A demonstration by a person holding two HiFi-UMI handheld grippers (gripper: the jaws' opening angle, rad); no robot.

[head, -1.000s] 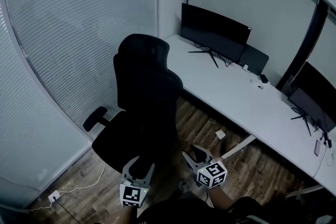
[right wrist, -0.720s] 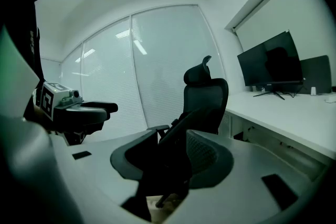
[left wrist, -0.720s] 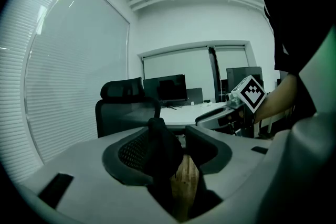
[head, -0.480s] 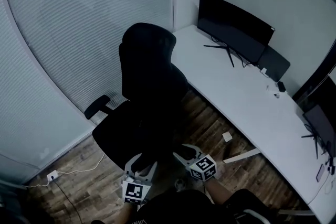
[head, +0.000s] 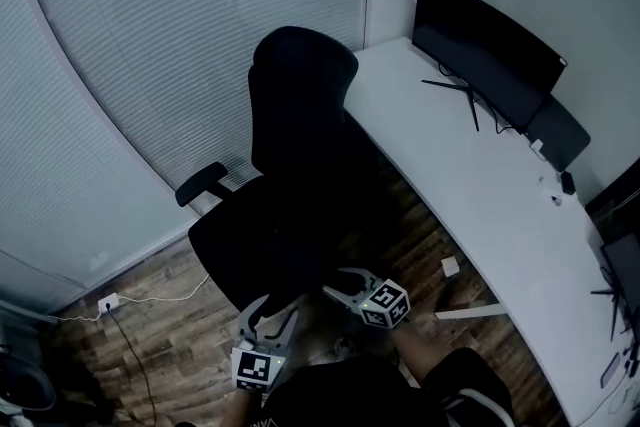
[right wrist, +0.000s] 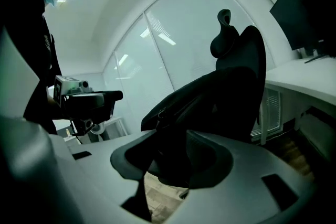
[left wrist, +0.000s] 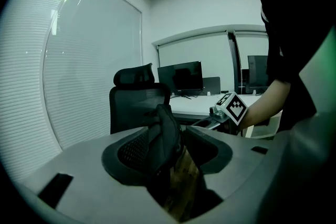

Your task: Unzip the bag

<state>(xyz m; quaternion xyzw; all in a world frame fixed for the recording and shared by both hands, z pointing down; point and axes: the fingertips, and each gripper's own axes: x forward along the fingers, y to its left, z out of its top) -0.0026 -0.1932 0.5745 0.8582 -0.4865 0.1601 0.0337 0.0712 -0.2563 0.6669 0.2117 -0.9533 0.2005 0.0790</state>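
Observation:
A black bag (right wrist: 210,97) lies on the seat of a black office chair (head: 300,115); in the head view it blends into the dark seat. A small metal zip pull (right wrist: 159,111) shows at its near end. My left gripper (head: 270,315) is at the seat's front edge with its jaws apart. A dark fold of the bag (left wrist: 165,136) stands between them and leans on the left pad, with a gap on the right. My right gripper (head: 338,286) is open beside it, and the bag's underside hangs dark between its jaws.
A white desk (head: 470,175) with a dark monitor (head: 490,65) runs along the right. A glass wall with blinds (head: 150,65) stands behind the chair. A white cable and socket (head: 110,300) and a small white box (head: 450,266) lie on the wooden floor.
The head view has swung, so the chair and desk sit further right in the picture. Both grippers stay at the seat's front edge; the right one has drawn slightly closer to the left.

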